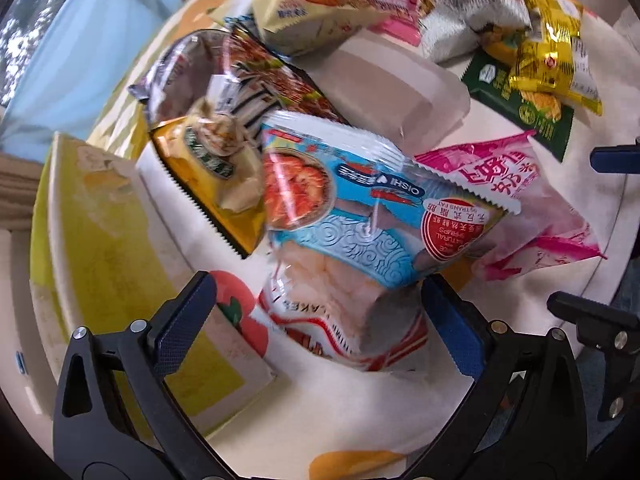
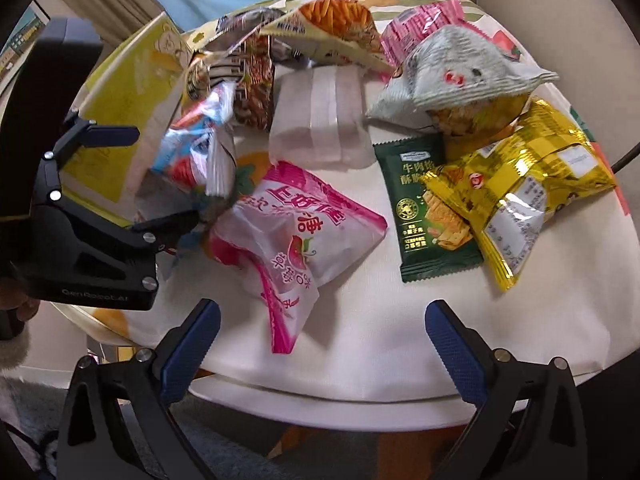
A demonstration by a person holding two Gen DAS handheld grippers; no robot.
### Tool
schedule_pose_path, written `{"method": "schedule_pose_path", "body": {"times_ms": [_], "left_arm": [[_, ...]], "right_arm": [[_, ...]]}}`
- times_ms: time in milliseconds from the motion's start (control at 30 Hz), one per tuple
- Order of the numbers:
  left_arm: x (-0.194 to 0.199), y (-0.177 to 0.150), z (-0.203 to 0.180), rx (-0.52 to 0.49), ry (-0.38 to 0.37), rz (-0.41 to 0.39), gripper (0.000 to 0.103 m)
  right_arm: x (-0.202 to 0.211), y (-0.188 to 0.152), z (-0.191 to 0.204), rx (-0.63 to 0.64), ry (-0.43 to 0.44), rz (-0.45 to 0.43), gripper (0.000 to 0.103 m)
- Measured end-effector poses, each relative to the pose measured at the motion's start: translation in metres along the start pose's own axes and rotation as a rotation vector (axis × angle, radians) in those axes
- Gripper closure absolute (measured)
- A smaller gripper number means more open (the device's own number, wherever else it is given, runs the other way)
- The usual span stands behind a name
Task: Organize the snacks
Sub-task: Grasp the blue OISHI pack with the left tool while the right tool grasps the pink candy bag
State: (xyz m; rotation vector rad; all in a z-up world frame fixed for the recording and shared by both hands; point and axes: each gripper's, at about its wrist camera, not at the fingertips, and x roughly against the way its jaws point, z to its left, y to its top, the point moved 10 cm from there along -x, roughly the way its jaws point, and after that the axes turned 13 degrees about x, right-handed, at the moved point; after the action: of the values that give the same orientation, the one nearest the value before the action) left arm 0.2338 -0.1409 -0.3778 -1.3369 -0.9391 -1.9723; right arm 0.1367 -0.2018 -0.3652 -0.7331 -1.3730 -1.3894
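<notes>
A blue Oishi prawn-flakes bag (image 1: 352, 232) stands tilted between the wide-spread fingers of my left gripper (image 1: 320, 312). The right finger touches its lower corner; the left finger is apart from it. From the right wrist view this bag (image 2: 196, 148) is blurred, between the fingers of the open left gripper (image 2: 166, 176). My right gripper (image 2: 322, 320) is open over the table's front edge, holding nothing. Just beyond it lies a pink strawberry candy bag (image 2: 296, 224), also visible to the right of the blue bag (image 1: 520, 208).
The round, white-clothed table (image 2: 360, 340) holds a green cracker packet (image 2: 428, 208), gold packs (image 2: 532, 188), a grey-white bag (image 2: 456, 76), an orange-stick snack bag (image 2: 332, 28), a pink pack (image 2: 420, 24), a dark noodle bag (image 2: 252, 92) and a translucent box (image 2: 320, 120). A yellow-green box (image 2: 128, 92) lies left.
</notes>
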Motion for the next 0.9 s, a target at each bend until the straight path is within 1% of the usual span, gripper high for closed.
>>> {"method": "schedule_pose_path", "body": {"times_ms": [67,100,133,200,333,500,700,800,867,900], "left_arm": [[-0.007,-0.001,-0.003,0.001,-0.019,0.013,0.005],[-0.01,-0.001,-0.005,0.007,-0.039,0.021,0.014],[-0.012,-0.002,-0.006,0.011,-0.055,0.027,0.026],[-0.016,-0.001,-0.007,0.011,-0.068,0.03,0.027],[-0.016,-0.001,-0.005,0.019,-0.093,0.015,0.035],[-0.012,-0.001,0.002,0.031,-0.104,-0.007,0.041],[-0.006,-0.009,0.008,0.06,-0.122,-0.014,0.042],[-0.003,-0.012,0.014,0.086,-0.125,-0.013,0.042],[-0.001,-0.014,0.019,0.101,-0.124,-0.013,0.042],[0.0,-0.014,0.02,0.107,-0.124,-0.013,0.042]], "right_arm": [[-0.004,0.001,0.001,-0.002,0.012,-0.007,0.001],[-0.005,0.003,0.002,0.001,0.018,-0.012,0.001],[-0.007,0.005,0.004,0.011,0.018,-0.019,0.001],[-0.011,0.008,0.006,0.029,0.013,-0.028,0.001],[-0.021,0.013,0.011,0.045,0.012,-0.022,0.001],[-0.03,0.019,0.014,0.059,0.012,-0.028,0.001],[-0.037,0.031,0.02,0.082,-0.019,-0.048,0.001],[-0.043,0.042,0.021,0.096,-0.05,-0.058,0.002],[-0.047,0.048,0.022,0.116,-0.083,-0.064,0.006],[-0.047,0.049,0.023,0.125,-0.089,-0.067,0.013]]}}
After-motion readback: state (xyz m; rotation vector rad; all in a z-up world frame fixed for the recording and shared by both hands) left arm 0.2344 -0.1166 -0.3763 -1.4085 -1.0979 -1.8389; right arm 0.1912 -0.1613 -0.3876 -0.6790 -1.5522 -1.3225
